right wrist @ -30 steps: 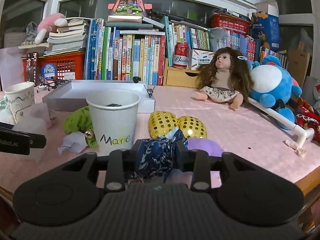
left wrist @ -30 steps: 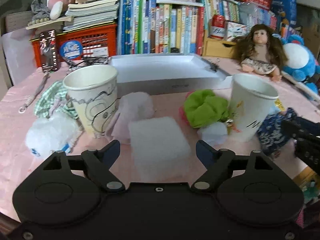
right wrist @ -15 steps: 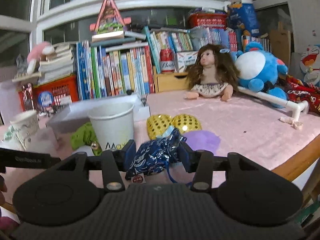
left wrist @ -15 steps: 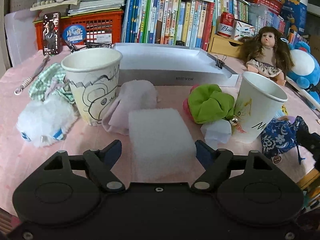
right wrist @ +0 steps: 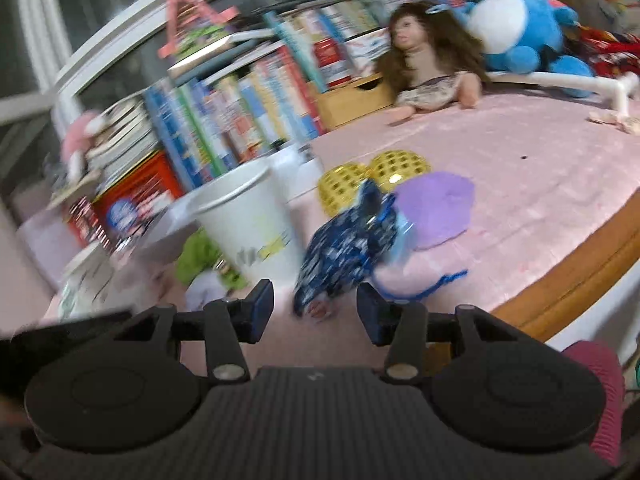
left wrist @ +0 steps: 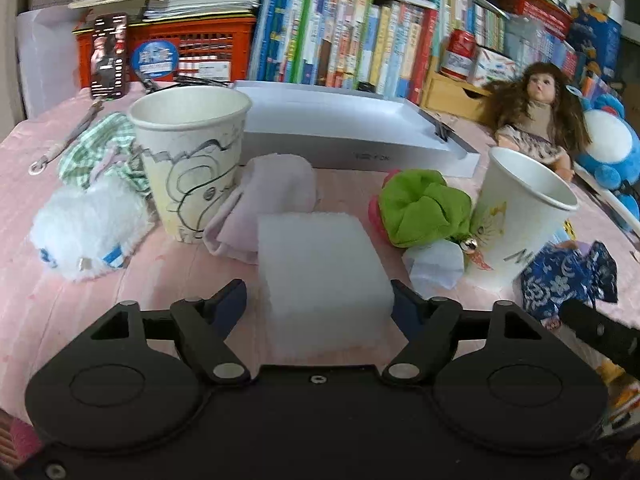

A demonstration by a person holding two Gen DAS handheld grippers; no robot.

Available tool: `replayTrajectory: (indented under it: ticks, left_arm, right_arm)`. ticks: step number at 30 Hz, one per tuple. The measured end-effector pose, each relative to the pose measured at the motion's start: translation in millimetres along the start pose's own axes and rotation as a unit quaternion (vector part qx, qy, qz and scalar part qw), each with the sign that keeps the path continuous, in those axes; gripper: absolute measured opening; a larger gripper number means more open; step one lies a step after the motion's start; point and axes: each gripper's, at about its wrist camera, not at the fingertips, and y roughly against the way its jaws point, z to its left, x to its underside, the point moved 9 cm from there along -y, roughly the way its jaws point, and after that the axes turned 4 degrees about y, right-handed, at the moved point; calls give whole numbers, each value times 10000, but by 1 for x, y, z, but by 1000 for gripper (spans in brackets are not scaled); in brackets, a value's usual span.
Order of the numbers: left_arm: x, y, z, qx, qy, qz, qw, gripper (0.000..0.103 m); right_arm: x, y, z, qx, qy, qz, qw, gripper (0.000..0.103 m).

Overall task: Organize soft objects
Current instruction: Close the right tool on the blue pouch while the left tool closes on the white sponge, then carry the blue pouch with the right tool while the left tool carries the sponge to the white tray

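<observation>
1. Where the pink-covered worktop reaches its left side, a fluffy white plush lies in front of a green checked cloth.
2. Just right of these stands a paper cup with a line drawing, upright; a pale pink cloth lies against its base.
3. Left hand-held gripper: jaws opening and spread to either side of a white sponge block that lies flat on the worktop; the left pad stands clear of the block, and contact at the right pad cannot be told.
4. Behind the block, a shallow grey tray lies before a row of books.
5. Further right, a green scrunchie and a crumpled white piece lie beside a second paper cup, which is tilted in this view.
6. Right hand-held gripper: jaws closing but clearly apart; a blue patterned cloth pouch lies on the worktop just ahead, between the finger lines, unpressed. This view is blurred.
7. Beyond the pouch lie two gold mesh balls and a purple piece; a doll and a blue plush toy sit at the back.
</observation>
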Motion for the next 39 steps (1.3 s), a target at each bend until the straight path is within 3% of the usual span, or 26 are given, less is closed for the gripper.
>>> replayTrajectory:
  ticks: [4,5,7,10,15,21,30,39]
  left_arm:
    - [0,-2,5,-123,232,-154,9995,83]
    - [0,-3,6,-140,253,-187,9994,83]
    - [0,-5,6,-190,224,-255,9992,80]
    - [-1,-6,1,-66,140,-255,9996,59]
    - [-2,1,-5,122,155,-204,9996,57]
    - [-16,28,-16,347,-147,-457,9982,57]
    - [-62,57,-28,577,-391,-904,9935,57]
    - [-101,53,-29,765,-373,-841,9928,57]
  right_arm:
    - [-7,-13,0,147,14,-225,9996,61]
    - [-9,-17,0,227,37,-260,9994,57]
    - [-10,-21,-2,307,4,-311,9990,49]
    - [-11,-26,-6,433,-47,-276,9987,33]
    - [-13,-23,-4,501,170,-282,9982,23]
    - [-31,-1,9,527,666,-627,9944,19]
    - [-69,8,22,393,1015,-1101,9879,18]
    - [-111,-8,24,97,923,-1113,9894,17]
